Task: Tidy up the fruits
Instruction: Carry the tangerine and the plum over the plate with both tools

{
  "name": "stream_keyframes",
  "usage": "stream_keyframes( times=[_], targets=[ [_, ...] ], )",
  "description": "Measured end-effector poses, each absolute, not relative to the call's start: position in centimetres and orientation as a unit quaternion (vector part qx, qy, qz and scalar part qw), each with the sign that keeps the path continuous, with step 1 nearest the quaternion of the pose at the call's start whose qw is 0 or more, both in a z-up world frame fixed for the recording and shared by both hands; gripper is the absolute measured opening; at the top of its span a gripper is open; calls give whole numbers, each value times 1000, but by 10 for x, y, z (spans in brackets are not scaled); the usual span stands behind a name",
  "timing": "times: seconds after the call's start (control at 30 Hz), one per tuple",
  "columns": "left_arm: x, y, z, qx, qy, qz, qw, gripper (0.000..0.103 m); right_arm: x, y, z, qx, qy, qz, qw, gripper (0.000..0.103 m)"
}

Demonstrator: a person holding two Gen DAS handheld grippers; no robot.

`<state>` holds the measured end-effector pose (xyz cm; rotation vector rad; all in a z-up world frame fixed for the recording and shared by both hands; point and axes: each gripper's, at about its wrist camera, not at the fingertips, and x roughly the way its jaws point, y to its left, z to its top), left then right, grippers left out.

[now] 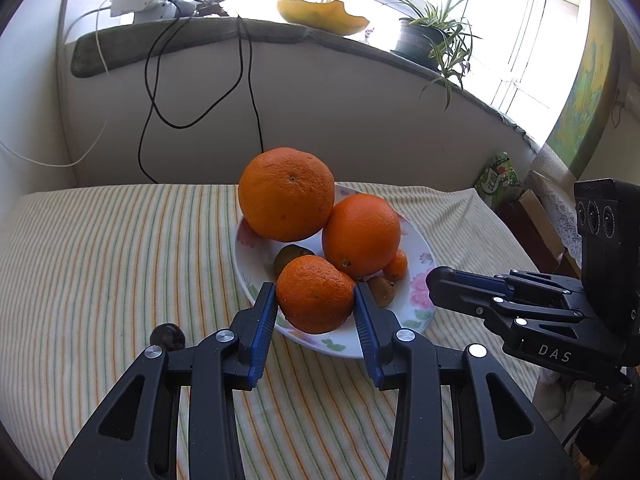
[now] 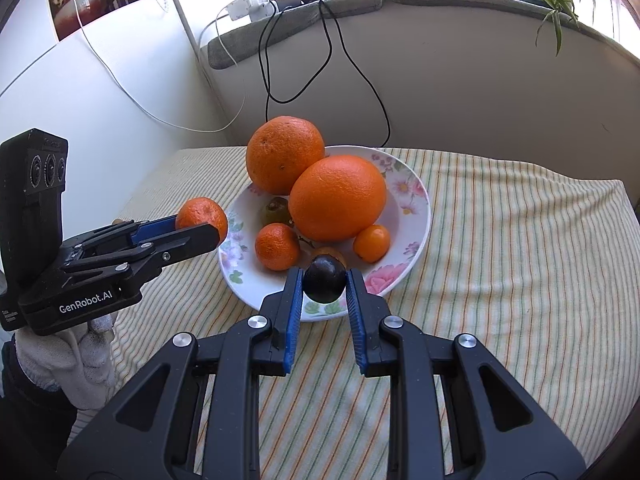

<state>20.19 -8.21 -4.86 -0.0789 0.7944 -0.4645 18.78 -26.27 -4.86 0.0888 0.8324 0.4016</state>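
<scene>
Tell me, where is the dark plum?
The plum is pinched in the right tool, held over the near rim of the plate, just in front of the small mandarin.

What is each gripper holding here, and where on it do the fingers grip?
Left gripper: a mandarin, pinched at its two sides. Right gripper: a small dark round fruit, likewise clamped at its sides.

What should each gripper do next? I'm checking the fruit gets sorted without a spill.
Probably carry both fruits on over the plate and lower them before opening. The left gripper is shut on a tangerine and the right gripper on a dark plum, both near the plate's near rim. Aim for bare spots, since two big oranges fill the middle.
</scene>
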Motion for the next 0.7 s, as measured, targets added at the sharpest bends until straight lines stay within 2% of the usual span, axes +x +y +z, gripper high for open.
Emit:
stream_keyframes(
  times=[0.7],
  targets=[
    [212, -94, -47, -33, 384, -229, 894, 37, 206, -265, -58, 35, 407, 183, 894, 23]
  ],
)
